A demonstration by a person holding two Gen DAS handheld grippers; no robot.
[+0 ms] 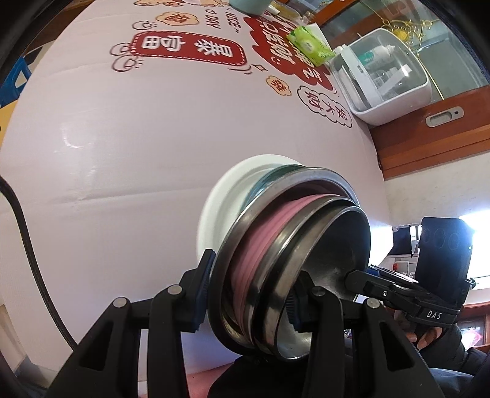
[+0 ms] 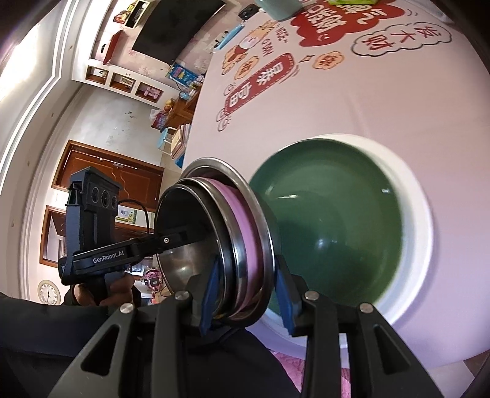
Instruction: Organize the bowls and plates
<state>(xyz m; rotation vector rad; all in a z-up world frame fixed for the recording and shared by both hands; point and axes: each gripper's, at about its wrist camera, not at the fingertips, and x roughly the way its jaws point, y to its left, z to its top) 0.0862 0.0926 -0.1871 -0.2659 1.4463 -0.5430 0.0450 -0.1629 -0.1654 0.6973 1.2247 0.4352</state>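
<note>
A nested stack of bowls (image 1: pixel 263 245), steel ones with a pink one between them, is held at its rim from two opposite sides. My left gripper (image 1: pixel 248 300) is shut on the near rim, one pad outside and one inside the top steel bowl. My right gripper (image 2: pixel 248 297) is shut on the opposite rim of the stack (image 2: pixel 245 220). Each gripper shows in the other's view, reaching into the top bowl. Just behind the stack a green bowl (image 2: pixel 330 229) sits in a white plate (image 2: pixel 419 214) on the table. Whether the stack touches the green bowl I cannot tell.
The table wears a pale cloth (image 1: pixel 137 137) printed with red signs. At its far side stand a white box with a clear lid (image 1: pixel 382 76), a green tissue pack (image 1: pixel 309 46) and a teal cup (image 2: pixel 278 7). A black cable (image 1: pixel 27 238) hangs at the left.
</note>
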